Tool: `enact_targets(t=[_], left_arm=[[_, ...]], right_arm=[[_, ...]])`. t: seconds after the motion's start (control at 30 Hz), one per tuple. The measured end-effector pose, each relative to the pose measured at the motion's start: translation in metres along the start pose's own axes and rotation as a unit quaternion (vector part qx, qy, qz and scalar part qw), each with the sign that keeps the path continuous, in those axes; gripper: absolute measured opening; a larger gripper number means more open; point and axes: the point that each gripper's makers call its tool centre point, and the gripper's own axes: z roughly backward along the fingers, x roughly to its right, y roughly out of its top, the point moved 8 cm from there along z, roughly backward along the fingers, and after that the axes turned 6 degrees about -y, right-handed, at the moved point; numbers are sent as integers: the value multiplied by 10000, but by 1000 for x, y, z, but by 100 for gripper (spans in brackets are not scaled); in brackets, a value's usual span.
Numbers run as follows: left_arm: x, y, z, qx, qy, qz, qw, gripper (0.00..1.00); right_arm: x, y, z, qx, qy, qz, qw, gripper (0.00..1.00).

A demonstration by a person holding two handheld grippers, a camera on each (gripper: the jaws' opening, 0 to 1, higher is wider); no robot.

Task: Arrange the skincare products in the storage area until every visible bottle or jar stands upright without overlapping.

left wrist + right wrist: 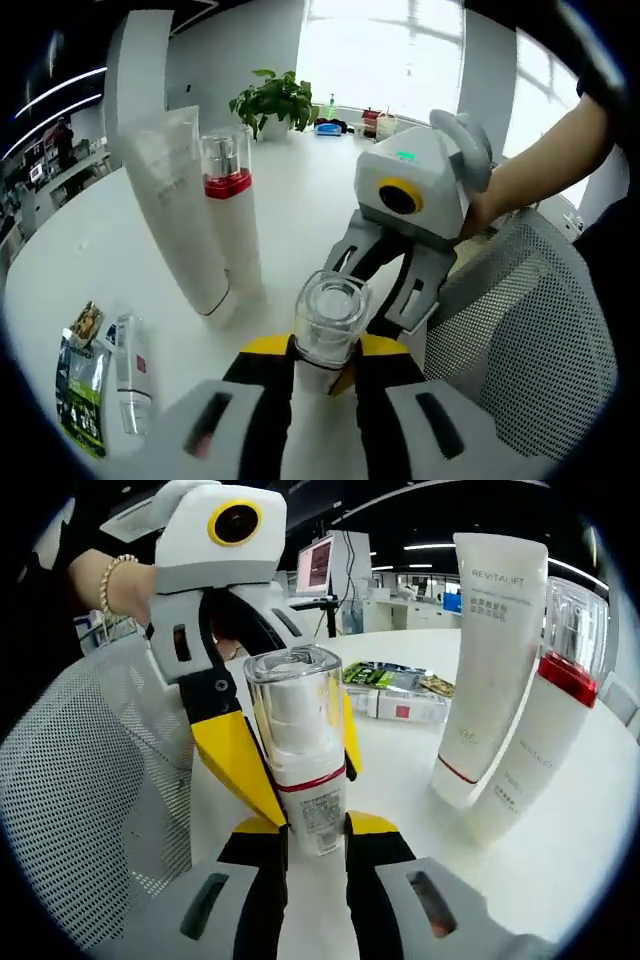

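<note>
Clear-capped bottle point(298, 760) clamped upright by both hand-held grippers point(325, 372) point(316, 842), right view reads tube's point(490, 650) REVITALIFT label

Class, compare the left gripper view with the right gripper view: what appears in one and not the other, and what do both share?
Left gripper view alone: a potted plant by the window. Right gripper view alone: a computer monitor and a beaded bracelet. Shared: the clear-capped pump bottle held between both hand-held grippers, the upright white tube, the red-collared bottle, a sachet, and the mesh chair.
</note>
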Motion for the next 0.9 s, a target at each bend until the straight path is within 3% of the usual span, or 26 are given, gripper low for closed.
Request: enact_targets(t=[0.3,0.57,0.9], left_arm=[[-4,0,1,-14,74,93,9999,22],[-5,-25,14,-70,326,417,9986,28],[0,-46,30,-56,587,830,9948,28]], right_arm=[[27,-3,17,-65,-198,-78,9998,21],[53,-5,20,-155,-217,-122,9996,21],[69,-6,16,-188,-170,-123,9996,21]])
